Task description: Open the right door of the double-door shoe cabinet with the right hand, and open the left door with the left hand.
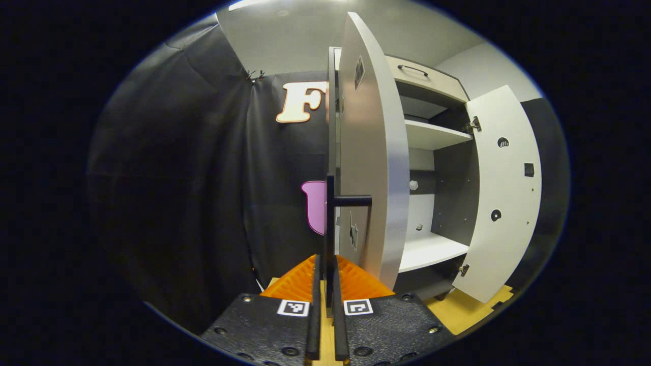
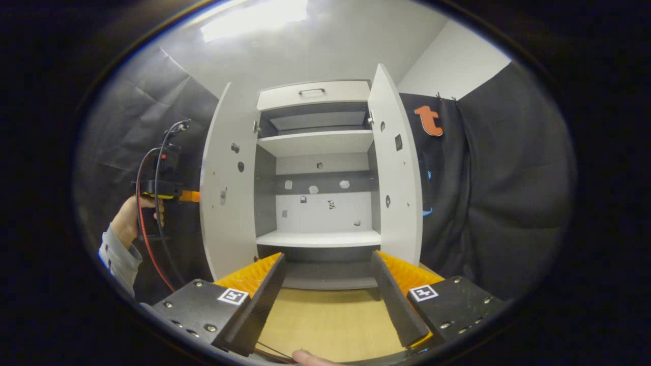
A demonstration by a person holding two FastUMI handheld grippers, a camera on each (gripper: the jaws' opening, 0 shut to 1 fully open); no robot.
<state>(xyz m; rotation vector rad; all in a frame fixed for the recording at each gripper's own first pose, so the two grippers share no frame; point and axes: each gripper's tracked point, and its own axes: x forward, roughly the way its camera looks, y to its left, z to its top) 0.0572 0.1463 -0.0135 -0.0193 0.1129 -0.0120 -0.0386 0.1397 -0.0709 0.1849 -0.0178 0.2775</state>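
The white shoe cabinet stands with both doors swung open. In the left gripper view the left door is edge-on just ahead, and its black bar handle runs down between my left gripper's fingers, which are shut on it. The right door hangs open farther off. In the right gripper view my right gripper is open, facing the cabinet's inside between the left door and the right door and touching neither. A hand holds the left gripper behind the left door.
A drawer with a dark handle tops the cabinet. Inside are an upper shelf and a lower shelf with nothing on them. A wooden floor lies in front. Black cloth walls close in both sides.
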